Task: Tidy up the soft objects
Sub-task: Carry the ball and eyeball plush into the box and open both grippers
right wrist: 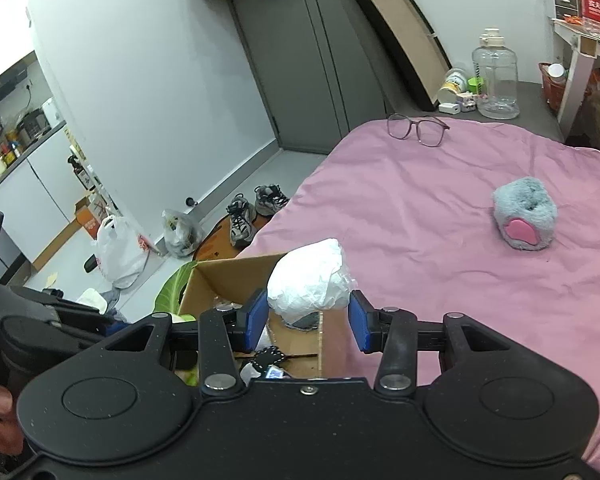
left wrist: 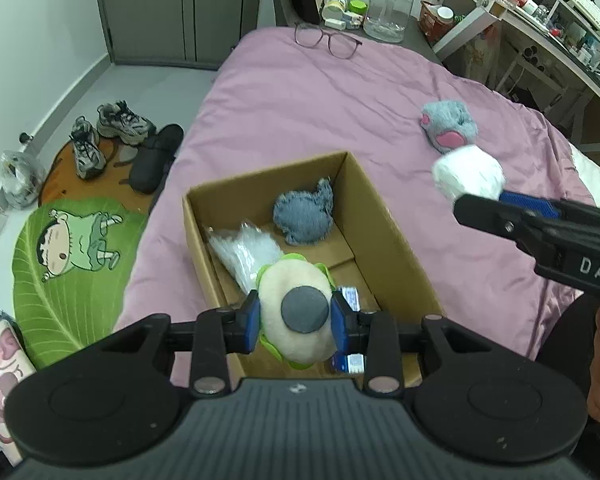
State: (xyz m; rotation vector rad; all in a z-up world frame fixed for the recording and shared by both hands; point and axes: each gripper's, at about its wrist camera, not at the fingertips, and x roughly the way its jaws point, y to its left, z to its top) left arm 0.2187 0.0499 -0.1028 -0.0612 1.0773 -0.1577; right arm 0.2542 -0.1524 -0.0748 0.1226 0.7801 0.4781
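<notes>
Left gripper (left wrist: 296,320) is clamped on a cream plush toy (left wrist: 296,312) with green trim and a dark round patch, blue pads pressing both its sides. It hangs over the near end of the open cardboard box (left wrist: 396,240), which sits on the pink bedspread (left wrist: 340,92).

Right gripper (right wrist: 308,316) has a crumpled white bundle (right wrist: 308,276) between its blue pads. The left pad touches it; a small gap seems to show at the right pad, so whether the grip is firm is unclear. In the left view the bundle sits at that gripper's tip, over the bedspread to the right of the box.

Inside the box: a clear plastic bag (left wrist: 244,248) just behind the plush, a blue-grey fuzzy piece (left wrist: 304,216) toward the far end, a small blue-and-white packet (left wrist: 350,298) near the right wall.

Further out on the bedspread, well apart from the box, a grey fluffy paw toy (left wrist: 448,126) with pink pads. At the far edge, eyeglasses (left wrist: 326,40). On the floor left of the bed: a green leaf rug (left wrist: 68,264), sneakers (left wrist: 104,136).
</notes>
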